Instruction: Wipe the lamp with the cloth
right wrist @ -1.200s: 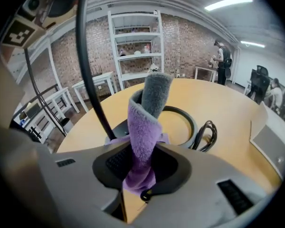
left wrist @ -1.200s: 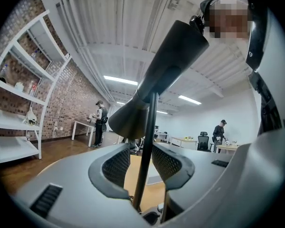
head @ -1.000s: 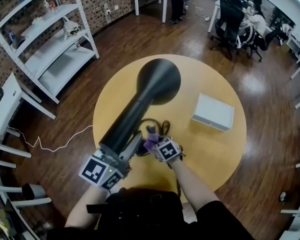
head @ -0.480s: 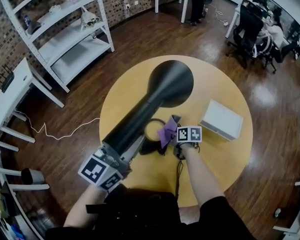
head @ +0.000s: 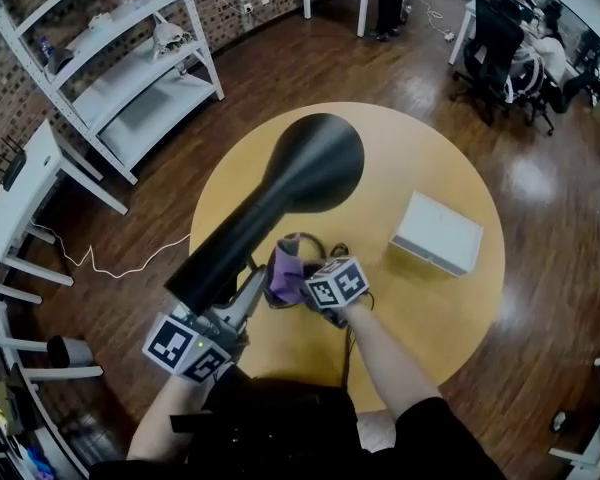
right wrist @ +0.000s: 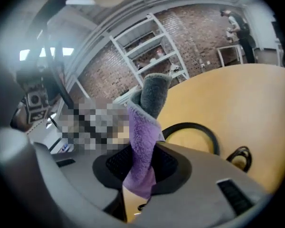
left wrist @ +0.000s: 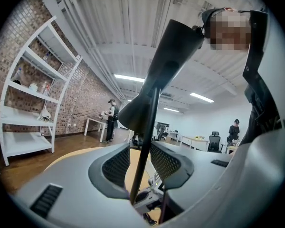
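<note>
Lamp: black, on round table, shade leaning toward us.
Left gripper: jaws just closing, nipping thin stem.
Right gripper: clamped on purple cloth, near stem, below shade.
We judge: hold stem firm, press cloth flat, stroke along shade, avoid tipping lamp.

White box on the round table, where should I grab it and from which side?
Likely across its short width, coming straight down from above: the flat white rectangular box lies level on the round wooden table, with bare tabletop along both long sides for the jaws.
</note>
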`<act>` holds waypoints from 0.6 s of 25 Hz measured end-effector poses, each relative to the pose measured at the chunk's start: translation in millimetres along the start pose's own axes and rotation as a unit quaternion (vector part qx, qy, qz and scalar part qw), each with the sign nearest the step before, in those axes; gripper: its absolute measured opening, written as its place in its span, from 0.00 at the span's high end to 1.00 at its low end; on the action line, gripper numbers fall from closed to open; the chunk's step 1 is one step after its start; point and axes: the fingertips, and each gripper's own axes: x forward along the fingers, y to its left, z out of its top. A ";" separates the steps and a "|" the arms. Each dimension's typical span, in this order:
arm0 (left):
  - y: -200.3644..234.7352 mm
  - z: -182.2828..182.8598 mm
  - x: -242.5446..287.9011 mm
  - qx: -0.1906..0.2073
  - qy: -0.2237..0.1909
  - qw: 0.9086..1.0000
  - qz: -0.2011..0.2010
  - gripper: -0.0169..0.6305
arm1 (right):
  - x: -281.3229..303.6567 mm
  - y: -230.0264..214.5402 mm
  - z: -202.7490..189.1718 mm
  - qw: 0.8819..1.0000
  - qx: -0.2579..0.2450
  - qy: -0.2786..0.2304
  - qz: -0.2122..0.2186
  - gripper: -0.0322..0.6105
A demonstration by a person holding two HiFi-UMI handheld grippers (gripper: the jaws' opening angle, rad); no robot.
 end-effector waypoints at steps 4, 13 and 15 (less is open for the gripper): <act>-5.0 -11.5 5.7 0.011 0.014 0.999 0.035 0.84 | 29.0 5.8 -13.9 0.994 -0.081 0.061 -0.049 0.80; 7.1 -16.8 3.1 0.001 0.004 0.998 0.056 0.86 | -0.8 -78.8 -16.2 0.965 -0.131 0.070 -0.215 0.80; 8.9 -17.2 1.5 -0.002 0.002 0.999 0.044 0.86 | -11.5 -101.1 -18.9 0.964 -0.090 0.045 -0.244 0.80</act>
